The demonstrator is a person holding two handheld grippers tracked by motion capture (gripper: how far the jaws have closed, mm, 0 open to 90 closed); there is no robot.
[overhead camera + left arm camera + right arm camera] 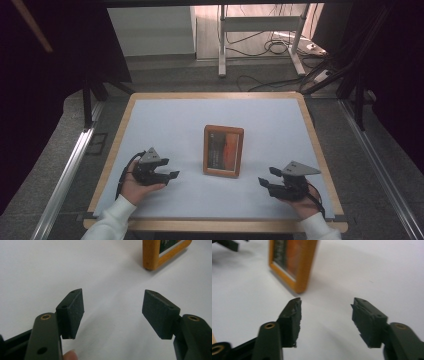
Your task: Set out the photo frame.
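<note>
While both tools rested low on the table (165, 112), you had the left gripper (171, 174) and right gripper (266, 177) spread, nothing between either pair of jaws; the wooden picture frame (223, 151) lay flat between them, apart from both; judged step: approach, before any grip; next move called for closing on a frame edge; no writing legible on the dark-and-orange picture.

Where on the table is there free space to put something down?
The far half of the table, beyond the picture frame, is bare. So are the strips between the frame and each side edge. The near edge is tighter: the left gripper and the right gripper flank the frame there, both open, holding nothing.
</note>
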